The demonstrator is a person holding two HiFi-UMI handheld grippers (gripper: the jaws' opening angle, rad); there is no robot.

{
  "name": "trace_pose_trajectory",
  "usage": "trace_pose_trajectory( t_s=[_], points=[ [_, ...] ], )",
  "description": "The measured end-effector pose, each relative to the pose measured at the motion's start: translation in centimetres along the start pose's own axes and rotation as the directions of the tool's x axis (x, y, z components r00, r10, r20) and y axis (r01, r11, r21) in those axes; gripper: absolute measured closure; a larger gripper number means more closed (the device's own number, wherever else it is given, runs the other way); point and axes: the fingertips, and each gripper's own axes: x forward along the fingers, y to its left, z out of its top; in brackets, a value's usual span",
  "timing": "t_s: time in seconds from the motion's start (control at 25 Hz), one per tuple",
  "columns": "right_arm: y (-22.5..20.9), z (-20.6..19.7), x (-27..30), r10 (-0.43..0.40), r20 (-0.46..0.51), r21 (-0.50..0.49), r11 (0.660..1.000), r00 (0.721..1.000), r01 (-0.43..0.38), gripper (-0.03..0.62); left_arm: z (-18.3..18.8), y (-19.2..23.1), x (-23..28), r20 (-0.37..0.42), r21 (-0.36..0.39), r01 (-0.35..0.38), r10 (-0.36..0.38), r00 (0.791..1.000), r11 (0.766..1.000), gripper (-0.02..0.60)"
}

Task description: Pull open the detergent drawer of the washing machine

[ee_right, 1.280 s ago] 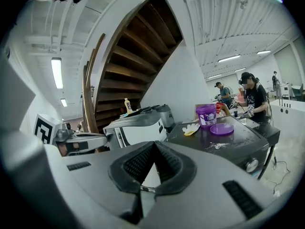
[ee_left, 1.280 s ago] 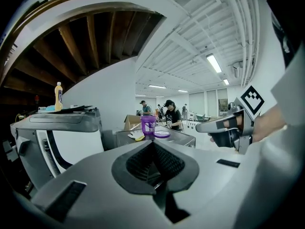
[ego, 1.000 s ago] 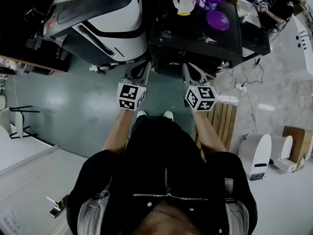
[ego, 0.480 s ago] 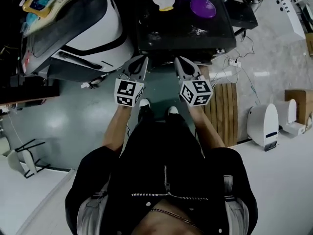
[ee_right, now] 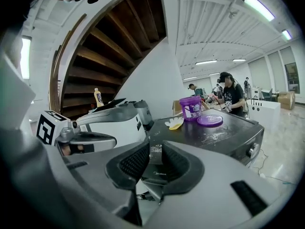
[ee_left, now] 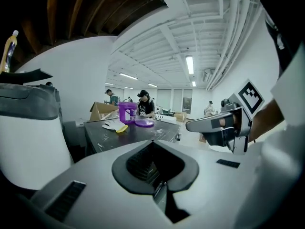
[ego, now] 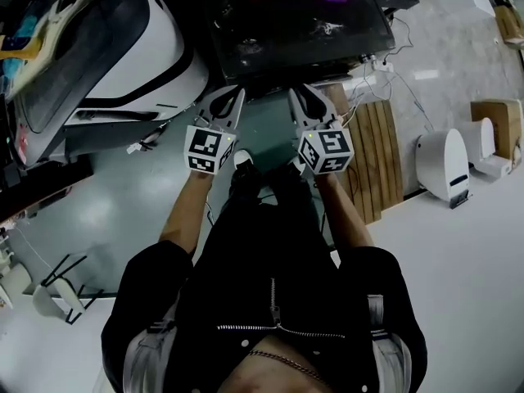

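Now left gripper [ee_left: 152,149] jaws press together; right gripper [ee_right: 153,159] jaws, just opening, barely apart, empty; only gripper views show purple bucket [ee_right: 192,108] ahead.

Two claws [ego: 229,105] [ego: 309,105], one washing machine [ego: 295,31], bucket [ee_right: 191,108], glove [ee_right: 175,123].

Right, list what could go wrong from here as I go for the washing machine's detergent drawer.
1. The right tongs have just been opening but stand only slightly apart, empty; they may be too narrow for a grip on the drawer.
2. A purple bucket, a purple lid and a glove lie loose on the washing machine; a hard pull could jolt them off.
3. Cables trail on the floor right of the machine: a trip risk.
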Motion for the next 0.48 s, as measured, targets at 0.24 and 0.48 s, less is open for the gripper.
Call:
trace_pose_trajectory(
  t_s=[0.24, 0.48],
  points=[
    [0.1, -3.1, 1.4, 0.018, -0.040, 0.057, 0.998, 0.999, -0.016, 0.507, -0.6, 0.2, 0.3, -0.009, 0.014, 0.037, -0.037, 0.999, 0.999, 0.563],
    [-0.6, -7.6, 3.7, 0.049, -0.071, 0.201, 0.979, 0.996, -0.034, 0.437, -1.3, 0.7, 0.1, -0.017, 0.018, 0.046, -0.045, 0.999, 0.999, 0.563]
  ],
)
